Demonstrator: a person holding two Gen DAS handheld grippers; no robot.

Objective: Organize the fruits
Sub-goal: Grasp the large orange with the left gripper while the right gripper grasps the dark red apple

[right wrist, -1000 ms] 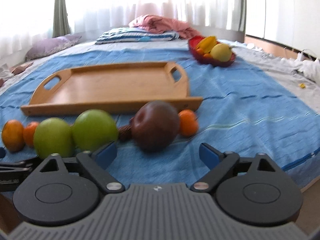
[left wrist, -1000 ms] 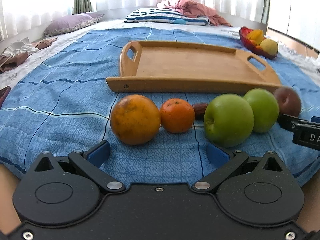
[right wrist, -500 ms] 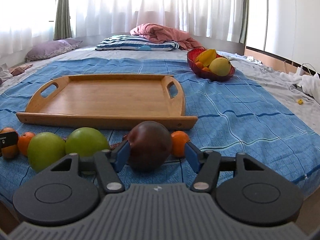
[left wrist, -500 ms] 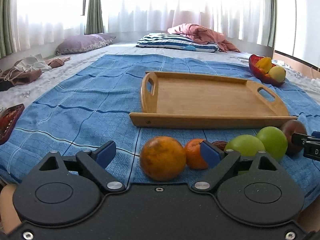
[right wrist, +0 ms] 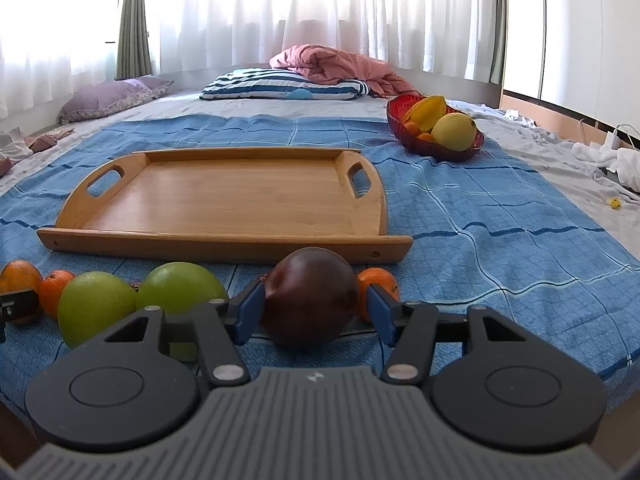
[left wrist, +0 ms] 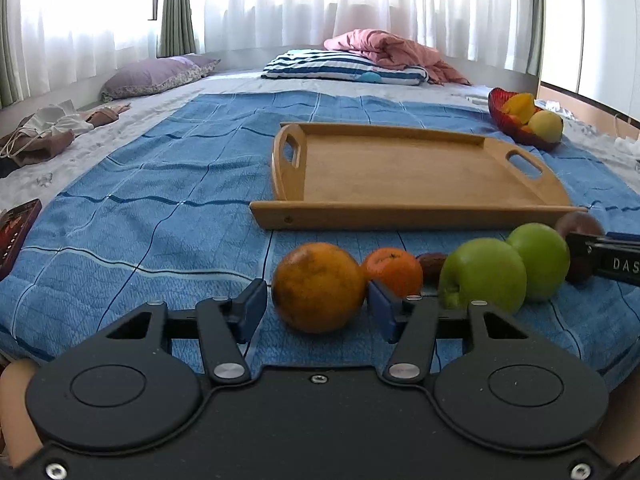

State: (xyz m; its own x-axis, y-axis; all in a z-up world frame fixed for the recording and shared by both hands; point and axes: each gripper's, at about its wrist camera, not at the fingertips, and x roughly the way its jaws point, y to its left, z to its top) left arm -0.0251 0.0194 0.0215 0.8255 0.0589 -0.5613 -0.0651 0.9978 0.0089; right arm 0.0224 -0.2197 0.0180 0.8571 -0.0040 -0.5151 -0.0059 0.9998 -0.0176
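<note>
Closing in on both ends of the fruit row, the 2 grippers work the near edge of the bed's blue blanket (left wrist: 152,184). The left gripper (left wrist: 318,306) has just been narrowing its jaws around the big orange (left wrist: 318,286); the right blue pad sits against the fruit, while the left pad seems a sliver off, so a firm grip can't be confirmed. Beside that orange sit a small mandarin (left wrist: 394,270), a dark brown piece (left wrist: 431,262) too small to identify, then 2 green apples (left wrist: 482,278), touching each other.

Over on the right, the right gripper (right wrist: 310,312) has also been narrowing, and its blue pads look pressed against both flanks of the dark red apple (right wrist: 310,294), which rests on the blanket. Another small mandarin (right wrist: 380,280) peeks out behind it.

Reading the only lettering here: "DAS" on the right gripper's finger in the left wrist view, cut off by the frame edge.

Behind the row lies the wooden tray (right wrist: 224,240), and a red bowl (right wrist: 440,148) of yellow fruit sits further back.
</note>
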